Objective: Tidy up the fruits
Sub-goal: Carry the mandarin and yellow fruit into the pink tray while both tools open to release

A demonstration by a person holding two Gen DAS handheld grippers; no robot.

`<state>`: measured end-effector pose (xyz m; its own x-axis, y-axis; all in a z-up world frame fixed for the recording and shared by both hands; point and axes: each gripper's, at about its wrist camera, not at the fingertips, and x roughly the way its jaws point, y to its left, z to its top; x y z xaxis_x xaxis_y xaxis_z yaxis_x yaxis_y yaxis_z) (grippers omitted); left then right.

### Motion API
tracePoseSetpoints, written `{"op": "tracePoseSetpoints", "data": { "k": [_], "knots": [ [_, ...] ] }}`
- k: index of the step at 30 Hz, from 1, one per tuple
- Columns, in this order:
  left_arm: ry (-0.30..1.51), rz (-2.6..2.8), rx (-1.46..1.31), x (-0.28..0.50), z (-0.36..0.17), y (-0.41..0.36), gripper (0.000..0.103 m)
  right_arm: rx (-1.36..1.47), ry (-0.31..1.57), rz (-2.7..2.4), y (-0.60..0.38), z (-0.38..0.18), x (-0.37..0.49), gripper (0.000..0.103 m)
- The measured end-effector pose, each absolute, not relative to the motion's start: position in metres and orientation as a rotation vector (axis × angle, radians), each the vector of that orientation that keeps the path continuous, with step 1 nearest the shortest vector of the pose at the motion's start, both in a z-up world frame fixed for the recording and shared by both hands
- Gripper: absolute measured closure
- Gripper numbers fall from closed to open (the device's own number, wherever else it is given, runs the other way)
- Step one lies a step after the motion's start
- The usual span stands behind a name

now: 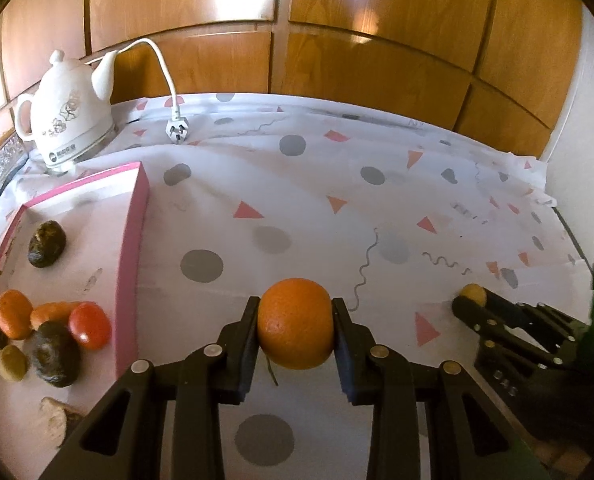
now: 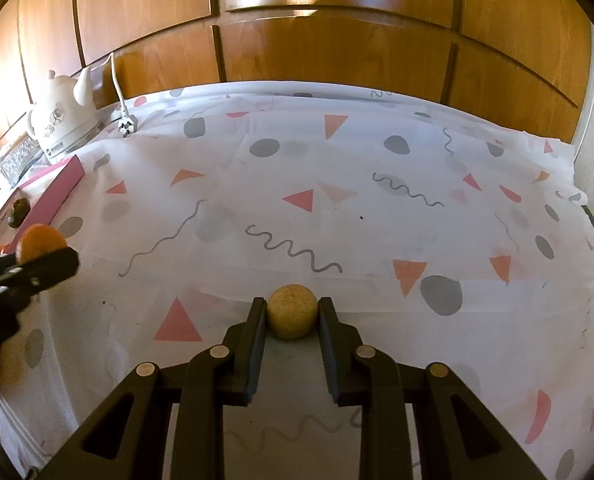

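Left gripper (image 1: 295, 322): jaws clamped on an orange (image 1: 295, 323), one pad pressing each side; fruit is held clear above the patterned tablecloth (image 1: 317, 208).

Right gripper (image 2: 292, 318): jaws closed on a small tan round fruit (image 2: 292, 311), pads touching both sides. In the left wrist view it sits at 3 o'clock from the orange.

Pink-edged tray (image 1: 131, 272) at 9 o'clock from the orange, on the cloth. Inside, near end: a red tomato (image 1: 89, 325), small orange fruits (image 1: 13, 314), a dark fruit (image 1: 55, 354), a yellowish fruit (image 1: 12, 362), clustered and touching. Farther in, one dark fruit (image 1: 47, 244) alone.

Beyond the tray, 11 o'clock: white kettle (image 1: 67, 116); its plug (image 1: 177, 130) lies loose on the cloth. Wooden panels (image 1: 377, 40) behind.
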<state>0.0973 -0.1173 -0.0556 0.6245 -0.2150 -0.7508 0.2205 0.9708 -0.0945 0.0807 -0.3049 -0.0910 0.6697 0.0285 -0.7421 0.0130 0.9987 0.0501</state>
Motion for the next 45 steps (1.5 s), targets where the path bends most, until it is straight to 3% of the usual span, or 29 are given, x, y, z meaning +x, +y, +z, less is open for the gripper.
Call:
{"op": "tracePoseSetpoints", "data": {
  "k": [15,45],
  "knots": [
    [0.809,-0.16,-0.043,0.08,-0.023,-0.066,0.069,0.028,0.848,0.045,-0.28,-0.081,0.087,0.078],
    [0.773,0.136,-0.157,0.051,-0.021,0.082,0.068,0.033,0.802,0.57,-0.098,-0.016,0.127,0.078]
  ]
}}
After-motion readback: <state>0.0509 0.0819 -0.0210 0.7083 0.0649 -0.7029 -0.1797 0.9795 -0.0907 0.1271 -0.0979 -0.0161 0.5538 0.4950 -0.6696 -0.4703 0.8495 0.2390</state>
